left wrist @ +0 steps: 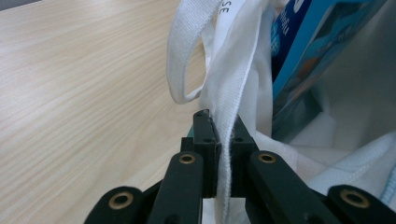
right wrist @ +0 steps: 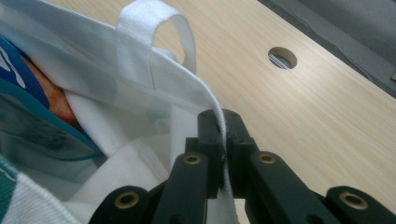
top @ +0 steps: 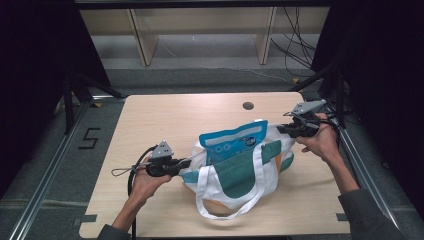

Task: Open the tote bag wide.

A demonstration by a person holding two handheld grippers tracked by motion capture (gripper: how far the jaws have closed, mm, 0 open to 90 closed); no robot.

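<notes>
A white tote bag [top: 240, 175] with teal panels is lying in the middle of a light wooden table [top: 160, 115]. A blue snack pouch [top: 232, 142] is sticking out of its mouth. The left gripper [top: 186, 163] is pinching the bag's white rim at one side, and the right gripper [top: 281, 128] is pinching the rim opposite. A looped white handle [top: 225, 210] is trailing toward the person.
</notes>
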